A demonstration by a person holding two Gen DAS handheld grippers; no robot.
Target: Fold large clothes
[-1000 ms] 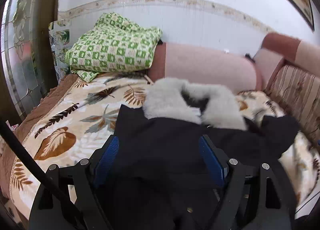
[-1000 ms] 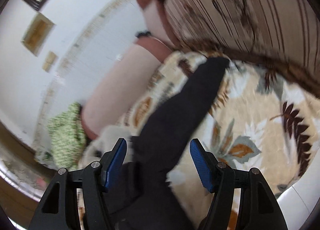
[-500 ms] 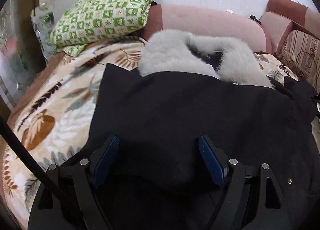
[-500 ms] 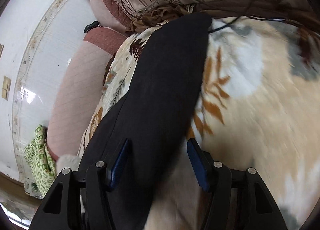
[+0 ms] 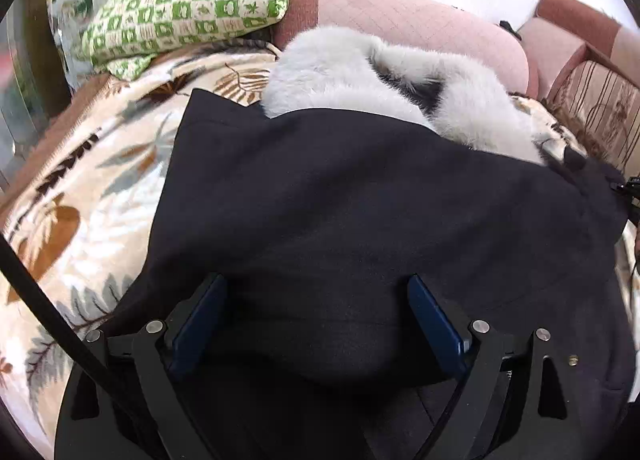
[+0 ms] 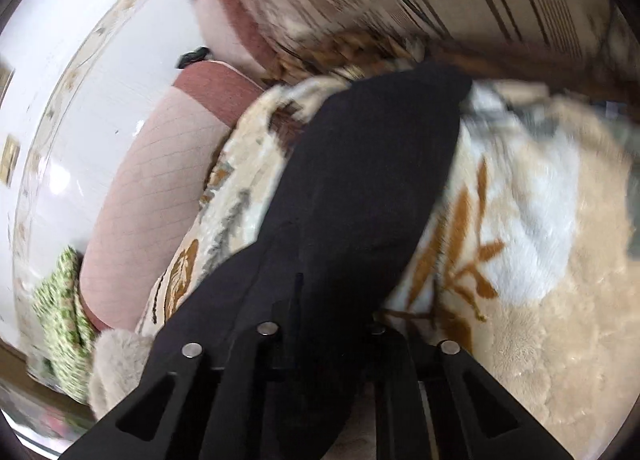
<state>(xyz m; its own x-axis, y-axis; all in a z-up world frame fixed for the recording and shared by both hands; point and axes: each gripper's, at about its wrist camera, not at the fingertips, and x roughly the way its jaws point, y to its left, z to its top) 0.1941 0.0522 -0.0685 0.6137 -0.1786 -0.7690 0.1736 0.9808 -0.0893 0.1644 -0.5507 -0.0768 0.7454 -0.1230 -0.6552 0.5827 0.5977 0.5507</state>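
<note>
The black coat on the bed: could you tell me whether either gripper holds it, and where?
The right gripper pinches the black coat's sleeve; the left gripper holds nothing.

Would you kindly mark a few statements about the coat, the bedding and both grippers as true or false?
1. The right gripper is shut on the black coat's sleeve. True.
2. The left gripper is clamped shut. False: its jaws stand wide apart over the black coat.
3. The coat's fur collar is bright red. False: pale grey.
4. A green checked blanket lies folded beyond the coat. True.
</note>
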